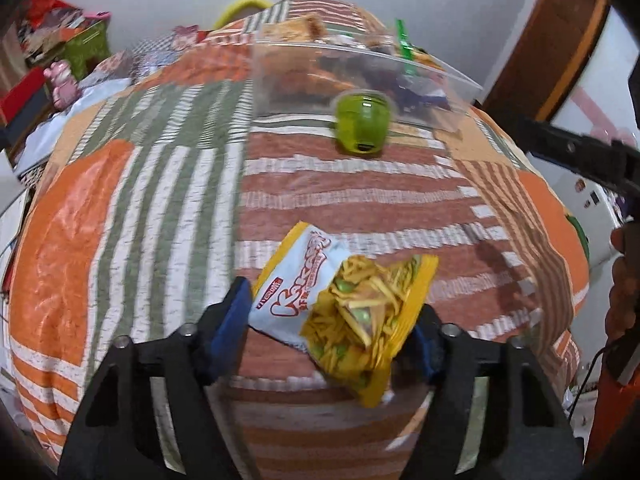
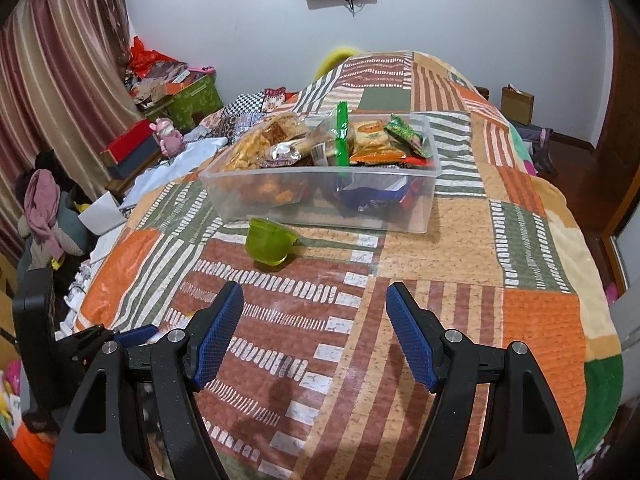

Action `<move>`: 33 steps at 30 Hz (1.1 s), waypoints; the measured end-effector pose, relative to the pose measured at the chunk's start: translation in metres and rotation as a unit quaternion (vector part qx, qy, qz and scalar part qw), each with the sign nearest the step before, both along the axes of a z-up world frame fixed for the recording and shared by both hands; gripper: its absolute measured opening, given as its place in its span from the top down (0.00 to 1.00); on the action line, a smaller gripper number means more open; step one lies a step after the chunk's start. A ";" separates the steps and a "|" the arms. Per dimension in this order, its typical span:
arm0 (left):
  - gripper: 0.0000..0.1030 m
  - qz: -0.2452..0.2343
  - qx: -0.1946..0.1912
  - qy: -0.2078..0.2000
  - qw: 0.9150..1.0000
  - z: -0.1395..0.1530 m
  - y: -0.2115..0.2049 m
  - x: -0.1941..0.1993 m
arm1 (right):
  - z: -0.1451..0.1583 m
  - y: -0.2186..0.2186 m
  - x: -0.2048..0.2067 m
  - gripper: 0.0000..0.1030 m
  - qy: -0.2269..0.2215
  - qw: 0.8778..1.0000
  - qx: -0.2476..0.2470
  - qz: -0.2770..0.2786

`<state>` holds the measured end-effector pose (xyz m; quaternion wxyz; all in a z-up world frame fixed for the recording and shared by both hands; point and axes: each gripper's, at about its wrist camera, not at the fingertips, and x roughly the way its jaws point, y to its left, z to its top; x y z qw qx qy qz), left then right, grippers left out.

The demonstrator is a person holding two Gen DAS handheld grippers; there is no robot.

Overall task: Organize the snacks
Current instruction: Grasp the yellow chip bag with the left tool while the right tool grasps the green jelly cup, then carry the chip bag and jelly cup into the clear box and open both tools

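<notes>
A: Nearest, the left hand-held gripper — clenched?
B: Yes, its ribbed blue pads pinch a crinkly yellow snack packet above the patchwork bedspread.
A: The right hand-held gripper?
B: Released, empty. The clear plastic box sits at twelve o'clock, a green cup before it.

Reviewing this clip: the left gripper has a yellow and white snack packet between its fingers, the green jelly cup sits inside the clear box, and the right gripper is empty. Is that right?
Not quite. The green jelly cup sits on the patterned cloth in front of the clear box, not inside it; the right wrist view shows this. The rest holds: the left gripper has the snack packet between its fingers, and the right gripper is empty.
</notes>
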<state>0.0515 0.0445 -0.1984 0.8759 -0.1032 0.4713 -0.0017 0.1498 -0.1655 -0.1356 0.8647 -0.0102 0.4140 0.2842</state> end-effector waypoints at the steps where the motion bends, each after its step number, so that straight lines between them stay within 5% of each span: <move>1: 0.41 0.005 -0.002 -0.001 1.000 0.000 0.004 0.000 | -0.002 0.002 0.000 0.31 0.001 1.000 -0.003 0.001; 12: 0.63 0.024 -0.012 -0.032 0.999 0.012 0.030 0.018 | -0.016 0.039 0.021 0.31 0.020 0.999 -0.018 0.026; 23: 0.67 0.033 -0.034 -0.054 0.997 0.018 0.048 0.040 | -0.046 0.086 0.060 0.32 0.063 0.996 -0.029 0.048; 33: 0.67 0.029 -0.044 -0.067 0.996 0.021 0.049 0.053 | -0.060 0.092 0.074 0.47 0.105 0.993 -0.006 0.053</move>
